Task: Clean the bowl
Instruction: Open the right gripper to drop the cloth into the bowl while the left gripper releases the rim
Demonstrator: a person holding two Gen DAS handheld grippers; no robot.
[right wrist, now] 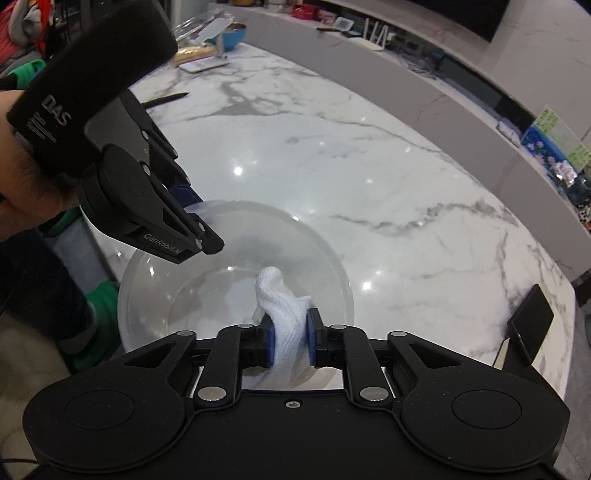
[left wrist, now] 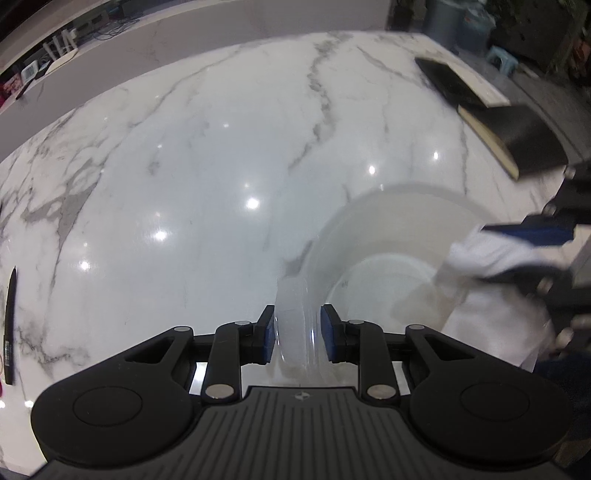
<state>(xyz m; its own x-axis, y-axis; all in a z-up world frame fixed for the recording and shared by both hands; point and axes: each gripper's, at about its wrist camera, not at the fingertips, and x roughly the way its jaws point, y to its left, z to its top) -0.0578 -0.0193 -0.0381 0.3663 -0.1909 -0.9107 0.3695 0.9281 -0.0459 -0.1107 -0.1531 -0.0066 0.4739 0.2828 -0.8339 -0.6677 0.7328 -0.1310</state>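
Observation:
A clear plastic bowl (left wrist: 388,236) stands on the white marble table (left wrist: 207,155), near its edge. My left gripper (left wrist: 297,332) straddles the bowl's near rim; the jaws stand a little wider than the blurred rim, so it is open. In the right wrist view it (right wrist: 207,236) reaches over the bowl's (right wrist: 325,258) left rim, held by a person's hand (right wrist: 22,177). My right gripper (right wrist: 290,336) is shut on a bunched white cloth (right wrist: 273,291) that hangs into the bowl. From the left wrist view this gripper (left wrist: 532,254) and the cloth (left wrist: 476,254) sit at the bowl's right side.
A black book (left wrist: 517,136) and a dark phone (left wrist: 447,81) lie at the far right of the table. A black pen (left wrist: 10,325) lies at the left edge. A dark flat item (right wrist: 532,325) stands right of the bowl. Clutter lines the raised counter (right wrist: 369,33) behind.

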